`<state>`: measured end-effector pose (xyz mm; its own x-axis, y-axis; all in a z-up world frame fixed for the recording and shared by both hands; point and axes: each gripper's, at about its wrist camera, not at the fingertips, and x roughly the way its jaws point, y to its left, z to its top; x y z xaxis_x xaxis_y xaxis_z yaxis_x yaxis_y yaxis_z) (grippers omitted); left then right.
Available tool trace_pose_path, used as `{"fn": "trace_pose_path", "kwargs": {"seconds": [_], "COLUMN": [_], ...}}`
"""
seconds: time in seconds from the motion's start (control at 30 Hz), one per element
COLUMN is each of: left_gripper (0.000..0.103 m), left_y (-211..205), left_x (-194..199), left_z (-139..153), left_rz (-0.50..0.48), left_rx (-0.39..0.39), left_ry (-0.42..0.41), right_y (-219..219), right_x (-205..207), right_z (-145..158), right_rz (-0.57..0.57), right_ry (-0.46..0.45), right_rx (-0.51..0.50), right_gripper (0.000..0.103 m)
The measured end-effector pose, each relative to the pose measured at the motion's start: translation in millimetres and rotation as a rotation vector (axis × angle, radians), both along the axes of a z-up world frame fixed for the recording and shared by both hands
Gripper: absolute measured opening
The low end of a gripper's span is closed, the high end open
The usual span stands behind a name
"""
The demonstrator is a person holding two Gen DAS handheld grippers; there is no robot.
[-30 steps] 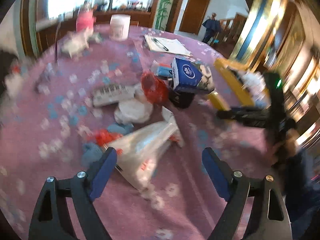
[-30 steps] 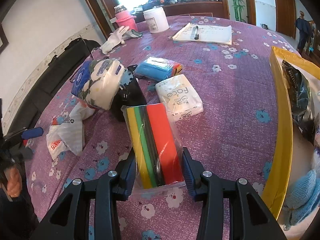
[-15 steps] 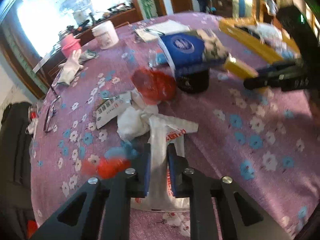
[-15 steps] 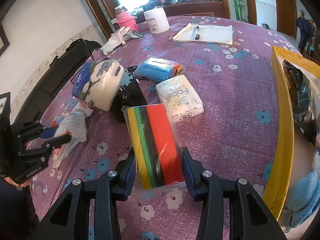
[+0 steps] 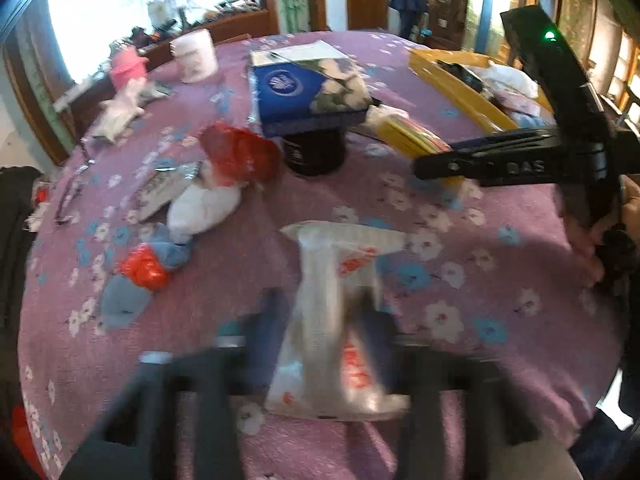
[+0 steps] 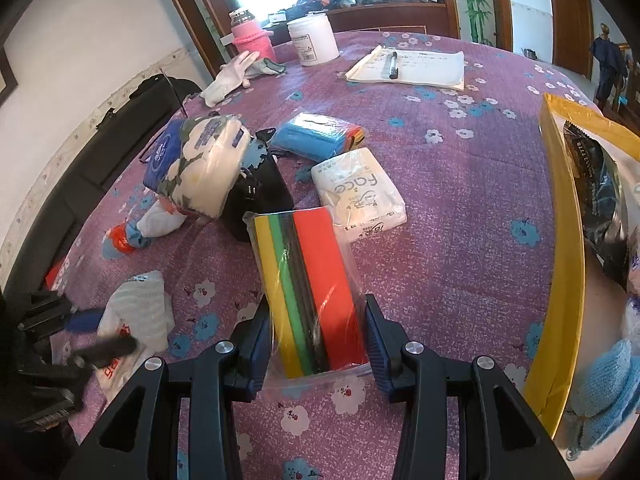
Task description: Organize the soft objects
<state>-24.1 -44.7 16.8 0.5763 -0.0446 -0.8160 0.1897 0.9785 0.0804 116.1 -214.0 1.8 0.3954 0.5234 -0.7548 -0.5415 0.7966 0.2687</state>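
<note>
My left gripper (image 5: 320, 320) is shut on a white plastic bag with red print (image 5: 340, 320), low on the purple flowered tablecloth; the view is blurred by motion. That gripper and bag (image 6: 136, 320) show at the lower left of the right wrist view. My right gripper (image 6: 316, 328) is shut on a clear bag of coloured sponge cloths (image 6: 308, 280), yellow, green, black and red. The right gripper (image 5: 500, 164) shows at the right of the left wrist view. A yellow box (image 6: 564, 240) of soft items stands at the right.
A blue floral tissue pack (image 6: 196, 164) rests on a black object (image 6: 256, 196). A white Face pack (image 6: 356, 192), a blue cloth pack (image 6: 316, 134), a red bag (image 5: 240, 154), white and blue socks (image 5: 200, 208), a notepad with pen (image 6: 408, 66), a white jar (image 6: 312, 38) and a pink bottle (image 6: 252, 38) lie around.
My left gripper closed on the white bag a second ago and has since shifted right with it. My right gripper has stayed still, holding the sponge cloths.
</note>
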Motion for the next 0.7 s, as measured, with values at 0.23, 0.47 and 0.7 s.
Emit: {"fn": "trace_pose_path", "kwargs": {"seconds": [0.23,0.47,0.7], "left_gripper": [0.043,0.041,0.041], "left_y": [-3.1,-5.6,-4.0], "left_x": [-6.9,-4.9,7.1], "left_z": [-6.6,7.2,7.6], "left_rz": [-0.027,0.04,0.147], "left_rx": [-0.063,-0.101,-0.141], "left_ry": [-0.01,-0.086,-0.144], "right_y": [1.0,0.6,3.8], "right_x": [-0.6,-5.4,-8.6], "right_z": [0.5,5.9,5.6], "right_rz": [0.001,0.008,0.016], "right_ry": [-0.005,-0.026,-0.031], "right_rx": [-0.004,0.003,-0.024], "right_gripper": [0.045,0.045,0.045]}}
